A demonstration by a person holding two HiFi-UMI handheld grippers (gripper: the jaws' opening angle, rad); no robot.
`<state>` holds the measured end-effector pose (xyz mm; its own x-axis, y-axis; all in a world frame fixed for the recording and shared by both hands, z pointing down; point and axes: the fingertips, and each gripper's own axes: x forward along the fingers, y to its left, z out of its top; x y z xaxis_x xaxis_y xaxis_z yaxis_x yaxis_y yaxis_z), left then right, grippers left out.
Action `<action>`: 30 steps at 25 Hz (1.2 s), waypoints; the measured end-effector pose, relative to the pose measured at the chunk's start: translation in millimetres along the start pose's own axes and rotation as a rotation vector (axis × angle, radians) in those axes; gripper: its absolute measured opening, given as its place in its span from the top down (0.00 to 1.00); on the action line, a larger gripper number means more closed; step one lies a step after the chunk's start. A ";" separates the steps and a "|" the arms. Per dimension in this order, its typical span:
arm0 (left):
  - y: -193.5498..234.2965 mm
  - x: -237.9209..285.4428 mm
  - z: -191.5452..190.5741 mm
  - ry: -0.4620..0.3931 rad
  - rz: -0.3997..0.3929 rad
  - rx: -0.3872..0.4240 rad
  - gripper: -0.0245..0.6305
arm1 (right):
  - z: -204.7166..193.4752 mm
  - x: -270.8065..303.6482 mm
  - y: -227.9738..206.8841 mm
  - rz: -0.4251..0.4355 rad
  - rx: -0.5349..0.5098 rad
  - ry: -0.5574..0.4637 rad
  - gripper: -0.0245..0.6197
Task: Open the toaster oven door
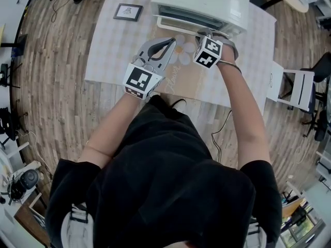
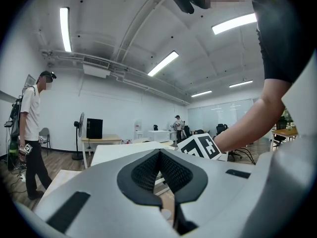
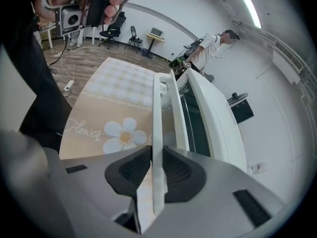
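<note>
A white toaster oven [image 1: 201, 1] stands at the far side of the table, its door [image 1: 189, 25] tipped a little way out from the top. My right gripper [image 1: 204, 35] points steeply down at the door's front edge. In the right gripper view the white bar handle [image 3: 157, 133] runs between the dark pads, and the right gripper [image 3: 156, 157] is shut on it. The door glass [image 3: 193, 118] shows just right of the bar. My left gripper [image 1: 168, 45] hovers level over the mat, left of the door. Its jaws [image 2: 159, 155] meet at the tips with nothing between them.
A beige flower-print mat [image 1: 181, 74] lies on the white checked table [image 1: 111, 61] in front of the oven. A small framed card [image 1: 128, 12] sits at the table's far left. A white chair [image 1: 295, 87] stands to the right. A person [image 2: 32, 133] stands in the room.
</note>
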<state>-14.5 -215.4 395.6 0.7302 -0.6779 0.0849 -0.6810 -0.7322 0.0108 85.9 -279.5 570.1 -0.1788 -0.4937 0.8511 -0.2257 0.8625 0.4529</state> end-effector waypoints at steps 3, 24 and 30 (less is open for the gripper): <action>-4.5 0.1 -6.1 0.005 -0.005 0.000 0.94 | 0.0 0.6 5.1 -0.018 -0.004 -0.005 0.82; -25.7 4.8 -27.8 0.021 -0.015 -0.010 0.94 | -1.3 3.0 27.6 -0.141 -0.020 -0.034 0.82; -30.6 1.8 -31.1 0.026 -0.013 -0.020 0.94 | -3.4 2.1 38.0 -0.175 -0.022 -0.033 0.82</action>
<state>5.9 -192.1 426.5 0.7375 -0.6662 0.1110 -0.6726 -0.7393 0.0320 80.2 -247.4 590.1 -0.1703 -0.6395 0.7497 -0.2348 0.7653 0.5994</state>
